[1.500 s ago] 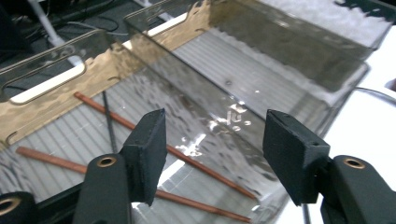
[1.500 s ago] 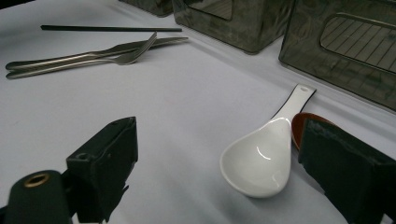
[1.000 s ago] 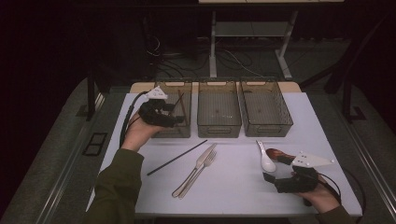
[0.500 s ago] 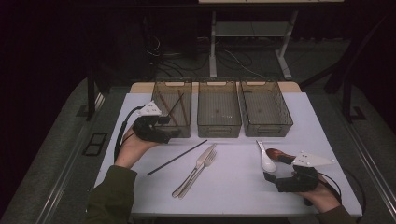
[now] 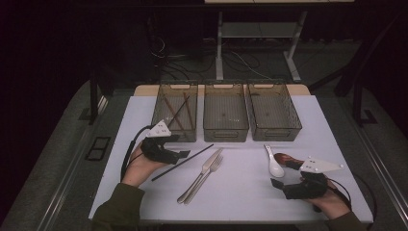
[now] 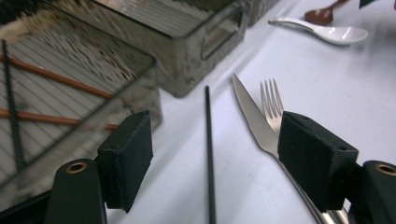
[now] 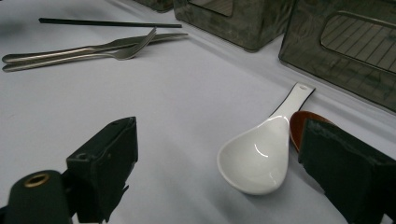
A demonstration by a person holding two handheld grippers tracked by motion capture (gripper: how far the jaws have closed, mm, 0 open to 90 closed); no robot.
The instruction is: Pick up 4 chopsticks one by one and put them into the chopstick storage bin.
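Landmark: the middle bin (image 5: 225,113), one of three clear bins standing in a row on the white table (image 5: 144,108).

Left gripper (image 5: 182,155): held in front of the left-hand bin (image 5: 176,110), to the left of and nearer the person than the middle bin. Jaws spread, having just been opening a little further. The left gripper view shows the black chopstick (image 6: 208,154) lying on the table in the gap between the two pads, neither pad pressing on it. In the high view the chopstick runs slantwise from just in front of the middle bin's near-left corner toward the person's left hand.

Left-hand bin contents: two brown chopsticks (image 6: 56,77) and one black one (image 6: 13,123), crossed on the floor of the bin.

Knife (image 5: 202,173) and fork (image 5: 208,175): side by side, touching, in front of the middle bin, just right of the black chopstick.

Right gripper (image 5: 279,186): low over the table, well to the right of and nearer than the middle bin. Jaws spread, nothing between the pads. White spoon (image 7: 261,151) lies just ahead of it, a brown spoon (image 7: 301,126) touching its far side
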